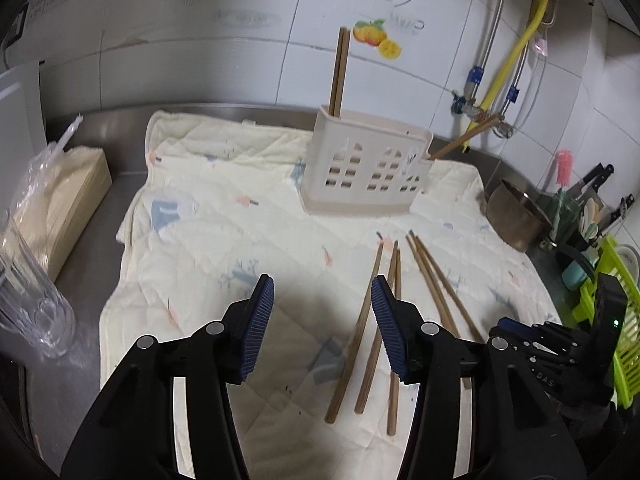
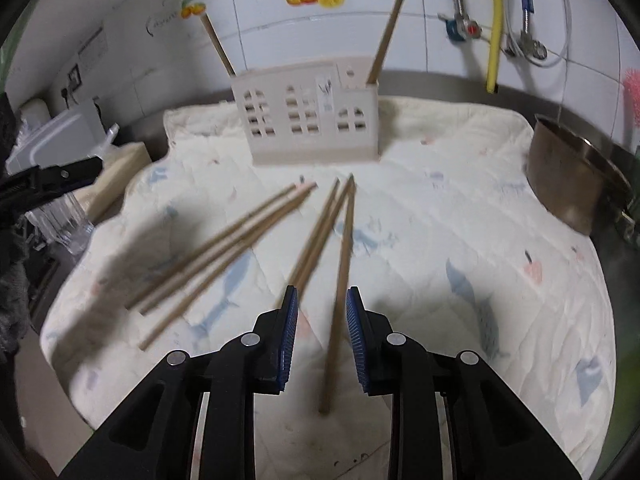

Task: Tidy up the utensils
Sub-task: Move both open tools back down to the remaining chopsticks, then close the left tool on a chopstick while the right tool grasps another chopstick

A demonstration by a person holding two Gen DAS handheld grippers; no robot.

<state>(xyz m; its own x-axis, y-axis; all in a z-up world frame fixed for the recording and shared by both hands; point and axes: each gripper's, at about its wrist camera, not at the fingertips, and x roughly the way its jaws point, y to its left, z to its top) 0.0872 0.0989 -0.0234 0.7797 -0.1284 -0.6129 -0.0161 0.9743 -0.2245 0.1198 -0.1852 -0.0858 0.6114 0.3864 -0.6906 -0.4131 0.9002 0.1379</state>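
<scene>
Blue-padded left gripper (image 1: 322,312) hangs released, jaws apart over bare quilted cloth (image 1: 208,248), nothing between them. Just right, six loose chopsticks (image 2: 240,236) lie fanned before the cream utensil holder (image 2: 308,116), which already stands two upright. Right gripper (image 2: 322,340), parted, straddles the rightmost stick (image 2: 340,292) untouched: pickup step; next, lower and pinch.

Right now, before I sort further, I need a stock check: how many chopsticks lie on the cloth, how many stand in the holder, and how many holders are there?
Chopsticks lying on the cloth: 6
Chopsticks standing in the holder: 3
Holder: 1
Total: 10
</scene>
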